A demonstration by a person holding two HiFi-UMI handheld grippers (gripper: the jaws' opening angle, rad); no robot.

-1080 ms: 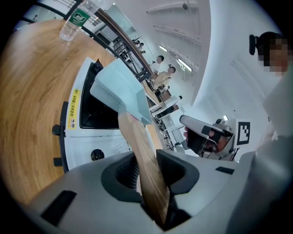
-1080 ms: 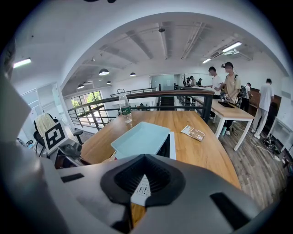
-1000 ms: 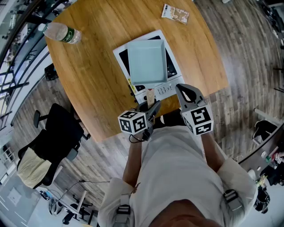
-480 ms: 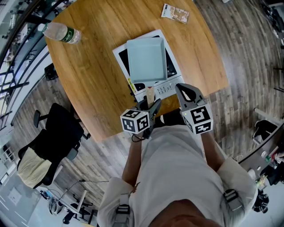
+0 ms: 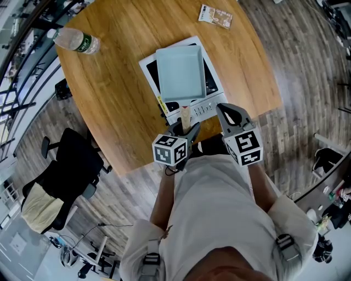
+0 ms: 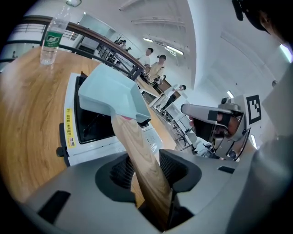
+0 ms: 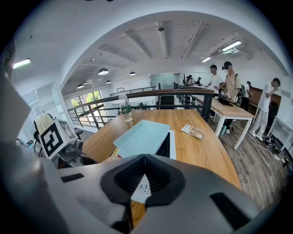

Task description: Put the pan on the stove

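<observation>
A pale blue square pan (image 5: 180,74) sits on the white induction stove (image 5: 204,110) near the front edge of the round wooden table (image 5: 109,99). Its wooden handle (image 5: 186,116) points towards me. My left gripper (image 5: 185,127) is around that handle (image 6: 142,160). Its jaws have just been opening, and a gap shows beside the handle, so the pads no longer press on it. My right gripper (image 5: 227,112) hovers at the stove's front right corner, shut and empty. The right gripper view shows the pan (image 7: 142,137) on the stove (image 7: 170,144) just beyond the jaws.
A plastic water bottle (image 5: 77,40) lies at the table's far left, and a small booklet (image 5: 216,16) at the far side. A black office chair (image 5: 71,175) stands on the floor to the left. Several people (image 7: 229,77) stand by other tables at the back.
My left gripper has rolled, and its marker cube has shifted slightly to the right. The pan, the stove and the right gripper stay where they were.
</observation>
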